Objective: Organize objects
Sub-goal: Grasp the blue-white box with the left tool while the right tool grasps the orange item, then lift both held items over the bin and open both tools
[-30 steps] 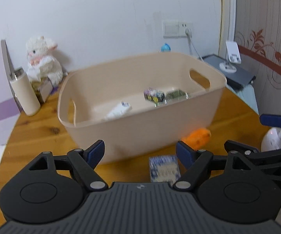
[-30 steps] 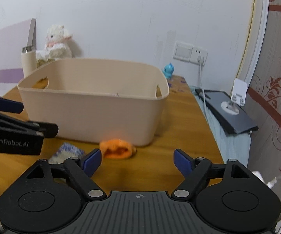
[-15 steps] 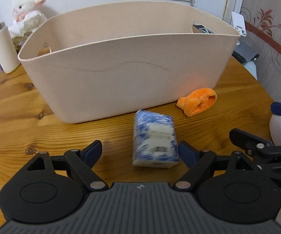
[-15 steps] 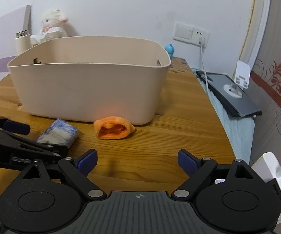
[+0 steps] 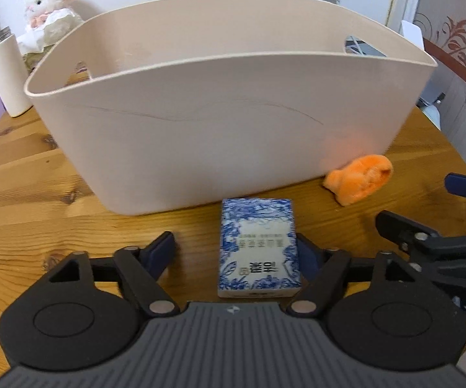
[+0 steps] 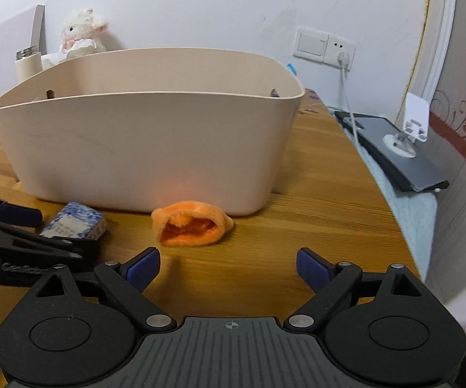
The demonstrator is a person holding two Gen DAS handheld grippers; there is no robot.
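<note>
A blue-and-white patterned box (image 5: 258,246) lies flat on the wooden table in front of a beige plastic basket (image 5: 220,148). My left gripper (image 5: 236,252) is open around it: the box sits between the two fingers, nearer the right one. An orange plush piece (image 5: 359,179) lies by the basket's right front corner. In the right wrist view my right gripper (image 6: 228,266) is open and empty, low over the table just before the orange plush (image 6: 192,228); the box (image 6: 73,224) and the basket (image 6: 142,152) also show there.
A white stuffed lamb (image 5: 50,9) and a cream bottle (image 5: 5,71) stand behind the basket at left. A wall socket with a plugged cable (image 6: 341,51) and a grey device (image 6: 391,152) are at right, past the table edge.
My left gripper dropped from above the basket to table level and moved in around the blue-and-white box. My right gripper lowered and came closer to the orange plush.
</note>
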